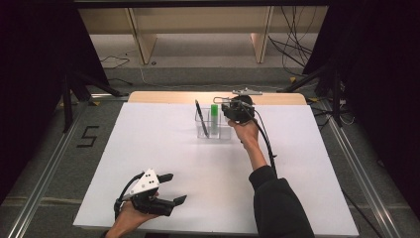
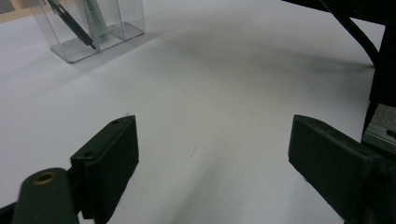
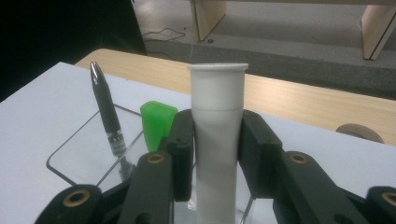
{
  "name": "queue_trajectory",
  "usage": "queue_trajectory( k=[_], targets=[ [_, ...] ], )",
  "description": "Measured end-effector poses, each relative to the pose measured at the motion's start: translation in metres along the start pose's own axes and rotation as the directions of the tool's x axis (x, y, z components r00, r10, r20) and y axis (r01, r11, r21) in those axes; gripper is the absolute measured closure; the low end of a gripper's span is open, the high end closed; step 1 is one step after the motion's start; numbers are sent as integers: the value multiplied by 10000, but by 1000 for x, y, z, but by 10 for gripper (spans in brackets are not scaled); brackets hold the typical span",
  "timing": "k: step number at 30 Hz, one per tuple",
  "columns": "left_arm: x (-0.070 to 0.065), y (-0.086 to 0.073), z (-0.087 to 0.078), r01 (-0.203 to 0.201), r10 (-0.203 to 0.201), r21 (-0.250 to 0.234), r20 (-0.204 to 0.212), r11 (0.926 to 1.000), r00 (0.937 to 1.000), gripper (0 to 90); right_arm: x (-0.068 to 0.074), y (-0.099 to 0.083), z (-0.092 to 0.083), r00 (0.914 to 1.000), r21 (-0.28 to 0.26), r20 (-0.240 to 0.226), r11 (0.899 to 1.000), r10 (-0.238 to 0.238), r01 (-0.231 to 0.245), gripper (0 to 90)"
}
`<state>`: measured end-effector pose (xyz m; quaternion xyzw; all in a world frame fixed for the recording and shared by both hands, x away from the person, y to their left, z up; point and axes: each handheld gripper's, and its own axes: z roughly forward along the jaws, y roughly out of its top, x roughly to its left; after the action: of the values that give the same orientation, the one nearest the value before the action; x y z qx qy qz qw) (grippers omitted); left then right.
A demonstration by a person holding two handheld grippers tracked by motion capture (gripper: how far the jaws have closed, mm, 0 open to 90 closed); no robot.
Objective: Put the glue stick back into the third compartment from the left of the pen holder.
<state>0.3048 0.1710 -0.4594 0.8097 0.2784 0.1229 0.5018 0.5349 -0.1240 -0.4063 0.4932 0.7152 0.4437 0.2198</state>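
The left hand-held gripper (image 1: 174, 187) rests near the front edge of the white tabletop (image 1: 163, 144), well apart from the clear organizer (image 1: 214, 130), with its jaws spread wide and nothing between them. In the left gripper view the organizer (image 2: 88, 28) sits far off at the upper left, cut off by the frame's top edge, so only the lower ends of what stands in it can be made out.

The clear organizer stands toward the far edge of the tabletop and is split into compartments. In the high view a dark pen (image 1: 200, 118) leans in its left compartment, and a green-capped tube (image 1: 214, 117) stands upright in the one beside it. In the right gripper view the pen (image 3: 107, 123) rises tip-up at the organizer's left, while the green cap (image 3: 157, 122) is partly hidden behind the left jaw.

The right hand-held gripper (image 3: 215, 149) is at the organizer's right end, its jaws closed against the sides of a white tube (image 3: 217, 135) held upright with its flat wide end on top. The tube's lower part drops below the frame's bottom edge between the jaws, so whether it touches the organizer's floor cannot be told. In the high view the right hand-held gripper (image 1: 233, 111) covers the white tube
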Motion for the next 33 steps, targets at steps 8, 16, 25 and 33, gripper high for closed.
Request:
queue_trajectory(
  k=[8, 16, 25, 33],
  targets=[
    [0, 0, 0, 20, -20, -22, -1, 10000, 10000, 160, 2, -2, 3, 10000, 99, -51, 9999, -32, 33, 683],
    [0, 0, -1, 40, -40, -32, -1, 10000, 10000, 160, 2, -3, 3, 10000, 135, -30, 9999, -15, 16, 673],
    [0, 0, 0, 42, -42, -38, 7, 10000, 10000, 160, -3, 7, -16, 9986, -470, -480, 9986, 201, -223, 494],
    [0, 0, 0, 71, -71, -46, 1, 10000, 10000, 160, -5, 7, -30, 9970, -486, -754, 9986, 149, -186, 446]
  ],
)
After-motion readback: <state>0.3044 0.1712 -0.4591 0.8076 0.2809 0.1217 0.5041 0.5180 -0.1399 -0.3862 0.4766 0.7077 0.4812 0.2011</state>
